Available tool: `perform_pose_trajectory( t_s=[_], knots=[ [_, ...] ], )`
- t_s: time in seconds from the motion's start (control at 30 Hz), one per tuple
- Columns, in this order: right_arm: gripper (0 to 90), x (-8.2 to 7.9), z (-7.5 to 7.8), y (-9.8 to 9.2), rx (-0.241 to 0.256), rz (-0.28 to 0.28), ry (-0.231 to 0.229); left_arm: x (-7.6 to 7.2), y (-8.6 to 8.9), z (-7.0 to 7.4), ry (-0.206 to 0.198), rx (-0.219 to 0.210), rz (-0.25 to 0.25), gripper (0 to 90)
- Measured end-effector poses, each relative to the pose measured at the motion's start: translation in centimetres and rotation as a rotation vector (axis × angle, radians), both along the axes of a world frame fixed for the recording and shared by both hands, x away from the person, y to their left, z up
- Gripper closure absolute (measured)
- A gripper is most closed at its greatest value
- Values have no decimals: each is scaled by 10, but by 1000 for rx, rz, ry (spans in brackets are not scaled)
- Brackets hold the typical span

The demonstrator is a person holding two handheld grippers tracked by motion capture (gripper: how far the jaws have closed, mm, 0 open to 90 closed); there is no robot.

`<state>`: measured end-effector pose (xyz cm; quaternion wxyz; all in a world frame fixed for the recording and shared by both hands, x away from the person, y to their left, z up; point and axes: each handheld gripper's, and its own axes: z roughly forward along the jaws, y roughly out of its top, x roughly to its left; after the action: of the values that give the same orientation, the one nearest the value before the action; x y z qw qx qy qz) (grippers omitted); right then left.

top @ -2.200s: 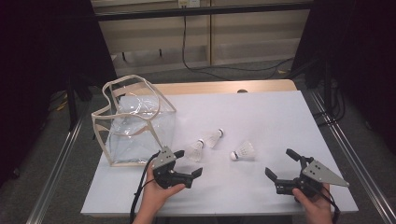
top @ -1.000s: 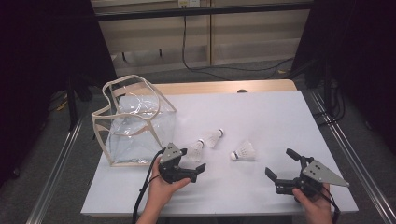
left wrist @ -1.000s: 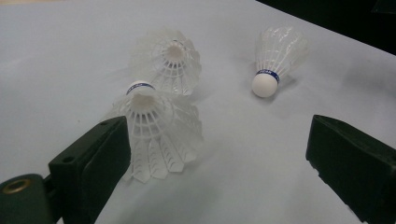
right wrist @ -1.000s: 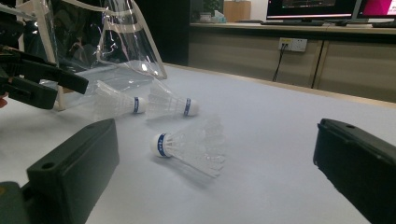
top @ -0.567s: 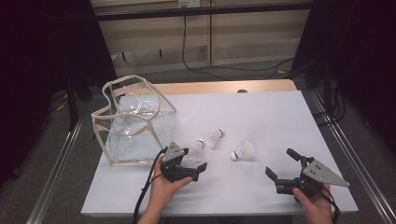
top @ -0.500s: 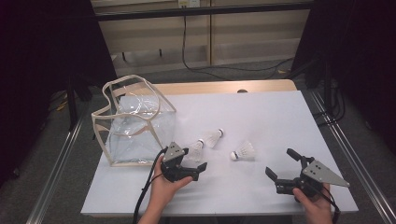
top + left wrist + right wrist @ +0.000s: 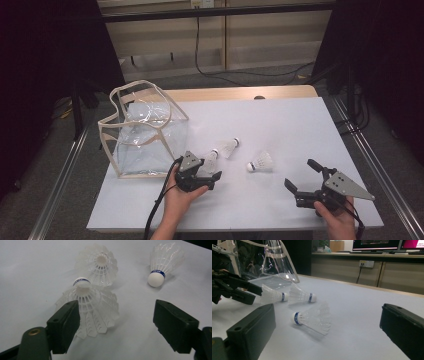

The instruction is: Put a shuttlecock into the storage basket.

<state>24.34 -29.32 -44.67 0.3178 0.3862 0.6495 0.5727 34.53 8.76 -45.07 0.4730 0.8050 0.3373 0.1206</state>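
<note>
Three shuttlecocks lie loose on the white worktop (image 7: 280, 125), and we go at them one view at a time.

From the high view, we hold the left gripper (image 7: 202, 176) low in the middle of the frame, fingers spread and aimed at the nearest shuttlecock (image 7: 211, 158), which lies just beside a second shuttlecock (image 7: 230, 147). A third shuttlecock (image 7: 261, 161) lies a little apart to their right. The clear bag (image 7: 145, 132) stands open-mouthed at the left of the frame, near our left hand, likely so that whatever we pick up has a short trip into it. Our right gripper (image 7: 303, 181) waits at the lower right, fingers apart, well clear of everything; we judge it is kept back so the two tools do not crowd each other.

In the left gripper view, the nearest shuttlecock (image 7: 88, 308) sits at centre left with its skirt toward us and its cork pointing away. The left finger (image 7: 63, 326) is just beside the skirt, possibly touching it; the right finger (image 7: 175, 327) stands well off. Nothing is gripped yet. We come at the wide feather end because it offers more to close on.

In the right gripper view, the third shuttlecock (image 7: 312, 318) lies on its side between our open fingers but farther off, cork toward the frame's left. The left gripper (image 7: 242, 291) shows at the left edge, beside the other two.
</note>
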Motion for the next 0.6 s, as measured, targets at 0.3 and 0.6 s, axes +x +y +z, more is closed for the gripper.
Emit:
perform_pose_trajectory(
  t_s=[0.3,0.6],
  knots=[
    [4,0,0,0,1,0,-1,2,-3,-1,-10,21,19,318],
    [4,0,0,0,9,0,2,5,-7,-3,-14,48,38,406]
  ],
)
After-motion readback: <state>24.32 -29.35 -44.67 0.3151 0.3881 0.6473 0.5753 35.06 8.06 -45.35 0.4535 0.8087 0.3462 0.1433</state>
